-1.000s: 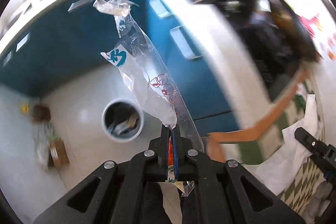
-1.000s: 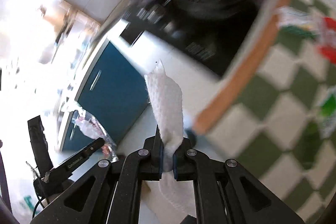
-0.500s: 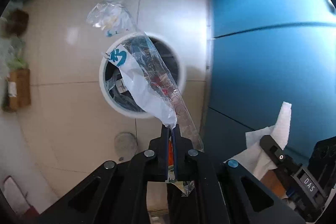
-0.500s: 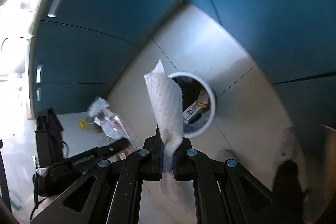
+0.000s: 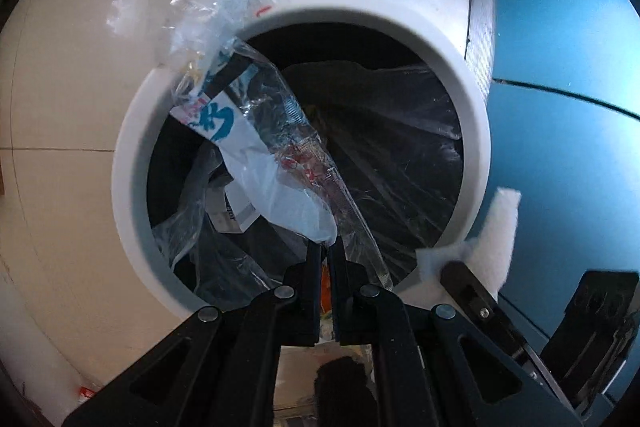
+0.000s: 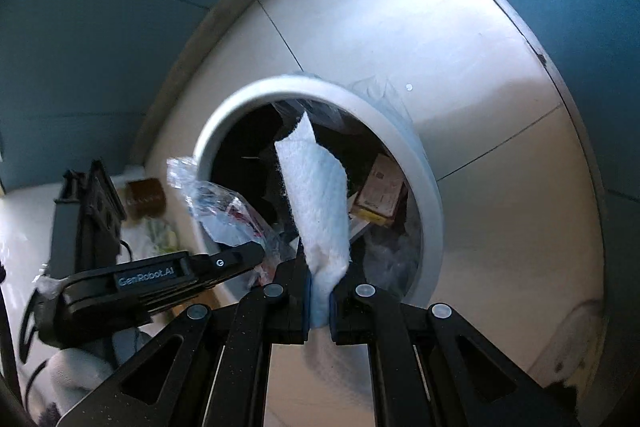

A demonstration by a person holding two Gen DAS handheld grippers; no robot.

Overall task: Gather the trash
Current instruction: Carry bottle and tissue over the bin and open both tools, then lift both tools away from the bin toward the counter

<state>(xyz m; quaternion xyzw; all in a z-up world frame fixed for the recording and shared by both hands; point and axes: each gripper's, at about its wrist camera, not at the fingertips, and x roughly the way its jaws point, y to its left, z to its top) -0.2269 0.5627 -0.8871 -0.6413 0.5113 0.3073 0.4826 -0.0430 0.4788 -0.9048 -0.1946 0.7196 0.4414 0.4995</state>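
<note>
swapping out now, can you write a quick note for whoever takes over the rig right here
Left gripper: jaws shut on the clear plastic wrapper, held over the open white bin.
Right gripper: jaws shut on the white paper towel, also over the bin's mouth.
Done: both pieces picked up and carried to the bin.
Left: release both so they drop in, the wrapper's far end overhangs the rim.

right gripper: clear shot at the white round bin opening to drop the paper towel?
Probably yes. The right gripper, shut on the white paper towel, points into the white round trash bin; nothing covers its mouth. The left gripper with its clear plastic wrapper sits off to one side.
</note>
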